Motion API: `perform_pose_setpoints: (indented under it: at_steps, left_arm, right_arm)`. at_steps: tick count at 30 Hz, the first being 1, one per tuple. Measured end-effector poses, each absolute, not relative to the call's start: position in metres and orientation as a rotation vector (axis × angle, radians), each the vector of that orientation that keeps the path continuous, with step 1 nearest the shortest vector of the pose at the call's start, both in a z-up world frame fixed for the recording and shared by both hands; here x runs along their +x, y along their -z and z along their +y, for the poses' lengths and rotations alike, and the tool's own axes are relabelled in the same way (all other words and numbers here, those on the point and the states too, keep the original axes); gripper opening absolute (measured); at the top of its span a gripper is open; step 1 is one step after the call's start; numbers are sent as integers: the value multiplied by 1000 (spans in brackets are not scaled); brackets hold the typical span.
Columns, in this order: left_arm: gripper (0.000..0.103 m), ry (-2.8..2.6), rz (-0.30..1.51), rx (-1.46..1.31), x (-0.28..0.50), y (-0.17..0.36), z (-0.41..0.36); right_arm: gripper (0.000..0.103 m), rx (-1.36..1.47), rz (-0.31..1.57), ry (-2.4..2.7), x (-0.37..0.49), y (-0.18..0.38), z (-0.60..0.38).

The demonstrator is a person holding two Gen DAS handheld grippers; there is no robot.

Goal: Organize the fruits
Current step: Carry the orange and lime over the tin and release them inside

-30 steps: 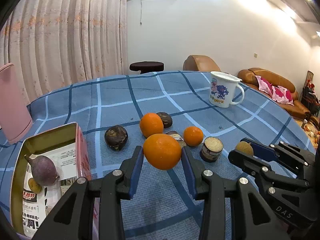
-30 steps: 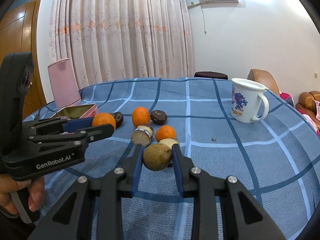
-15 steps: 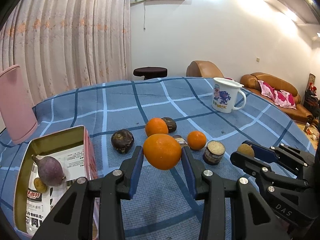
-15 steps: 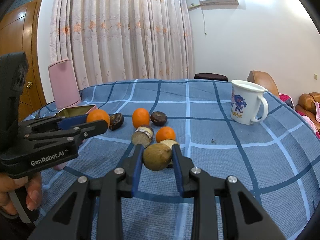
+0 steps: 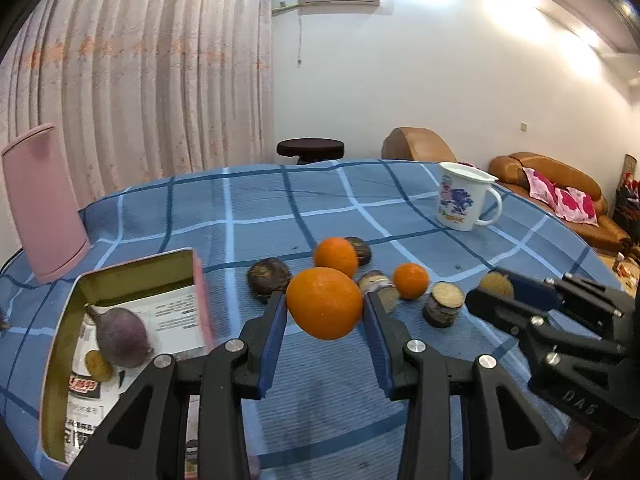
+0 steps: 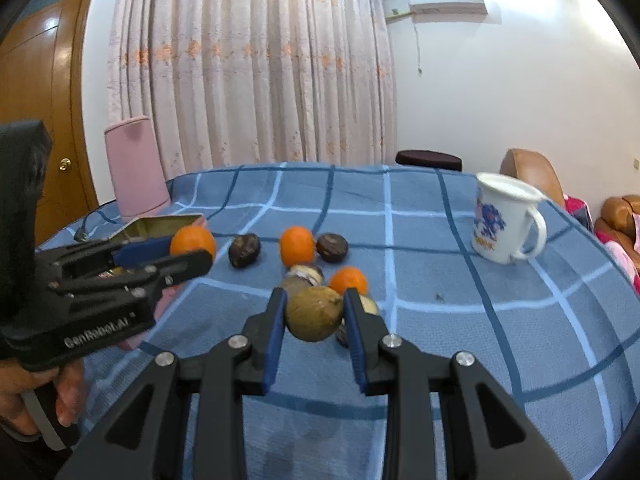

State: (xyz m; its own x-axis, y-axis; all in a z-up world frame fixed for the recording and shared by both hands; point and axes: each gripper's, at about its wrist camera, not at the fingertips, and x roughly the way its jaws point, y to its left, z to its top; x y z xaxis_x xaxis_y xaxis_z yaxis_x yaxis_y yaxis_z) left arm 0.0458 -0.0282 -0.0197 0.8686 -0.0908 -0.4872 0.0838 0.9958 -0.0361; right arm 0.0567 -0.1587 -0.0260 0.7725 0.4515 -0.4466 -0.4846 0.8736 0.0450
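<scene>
Currently both fruits are carried clear of the worktop (image 5: 256,216), a round surface under a blue checked cloth. The left hand-held gripper (image 5: 324,312) is clamped on a large orange (image 5: 324,303), its blue pads pressing the fruit at opposite sides of its widest girth. The right hand-held gripper (image 6: 315,314) is closed in the same manner on a brown kiwi-like fruit (image 6: 314,314).

Handling, as judged from appearance: the orange looks firm, moderately heavy and round, with a dimpled rind that should give the pads fair friction; a hold across the equator, as shown, is the secure one, since a grip nearer a pole would tend to squeeze it out. The brown fruit appears lighter and softer-skinned, so it probably bruises under excess pressure; it is best taken across its short axis with modest force.

An open tin box (image 5: 132,276) lies near the left edge of the worktop, beside the orange, and already contains a purple fruit (image 5: 122,336) and a small yellowish one (image 5: 98,364); it is the likely receptacle.

Remaining on the cloth toward the middle are a second orange (image 5: 336,256), a small tangerine (image 5: 410,280), two dark wrinkled fruits (image 5: 268,276) and a cut stub (image 5: 444,308). A white printed mug (image 5: 464,196) stands toward the far right edge, and a pink container (image 5: 42,204) stands at the far left edge.
</scene>
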Motion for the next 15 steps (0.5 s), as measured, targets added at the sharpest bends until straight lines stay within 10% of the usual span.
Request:
perform_pose_setpoints:
  at_steps: [15]
  left_arm:
    - [41,-66,518,-68,32,15,43]
  right_arm:
    - [32,-142,456,-698,71,-8,-73]
